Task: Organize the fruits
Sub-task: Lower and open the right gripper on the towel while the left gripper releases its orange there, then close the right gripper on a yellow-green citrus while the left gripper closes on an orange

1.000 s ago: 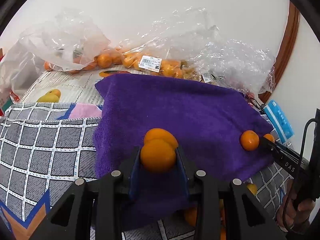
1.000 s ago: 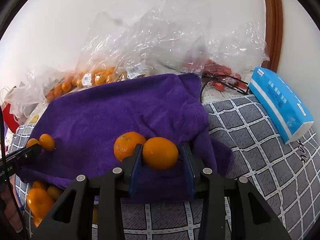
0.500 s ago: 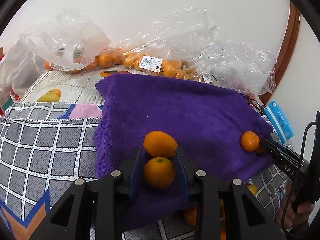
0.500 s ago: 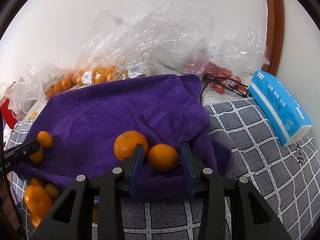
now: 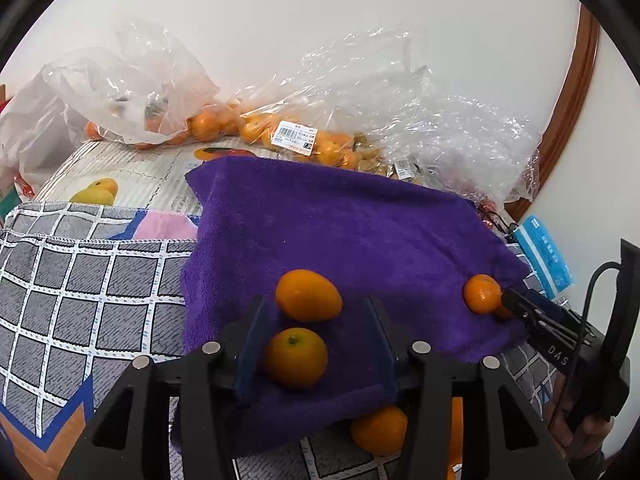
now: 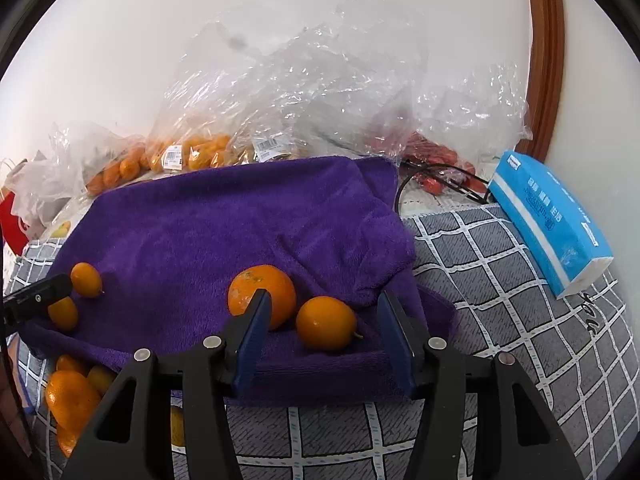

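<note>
The left claw stands spread over the near edge of the purple towel, its jaws having just been opening; a small orange fruit lies between them on the towel, against the left jaw but free of the right one. Just beyond that fruit, still on the towel, rests an oval orange fruit, touching or nearly touching it.

The right claw is likewise spread and has just been opening, with a round orange fruit lying loose between its jaws near the towel's right front corner. A larger orange sits beside that fruit, partly behind the left jaw.

Off the towel's near edge, a heap of loose oranges lies on the grey checked cloth. To the right of the towel sits a blue tissue pack. Behind the towel's far edge, clear plastic bags holding more orange fruit lean against the white wall.
</note>
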